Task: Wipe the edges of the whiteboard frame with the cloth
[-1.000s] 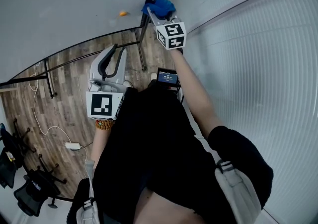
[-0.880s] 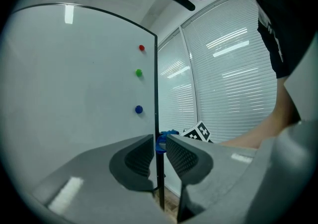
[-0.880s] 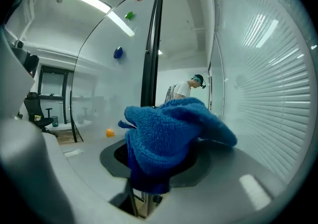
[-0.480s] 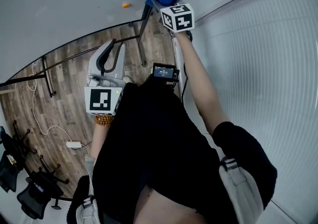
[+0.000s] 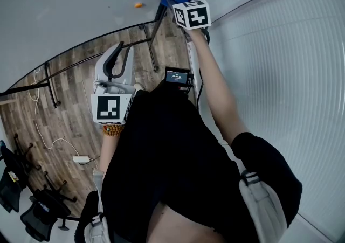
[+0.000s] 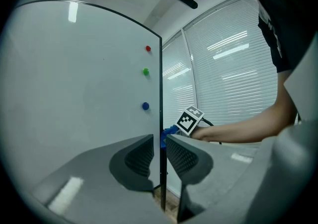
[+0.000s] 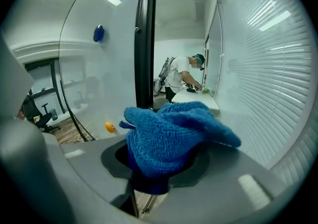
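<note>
While outstretched, right arm (image 5: 213, 83) toward frame (image 7: 144, 44)

Head view steeply down; both gripper views face whiteboard frame (image 6: 160, 94) edge-on.

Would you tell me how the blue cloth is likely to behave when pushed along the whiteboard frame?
Probably floppy: the blue cloth bunches and droops between the closing jaws of the right gripper. Its looped pile likely drags rather than slips on the whiteboard frame.
</note>
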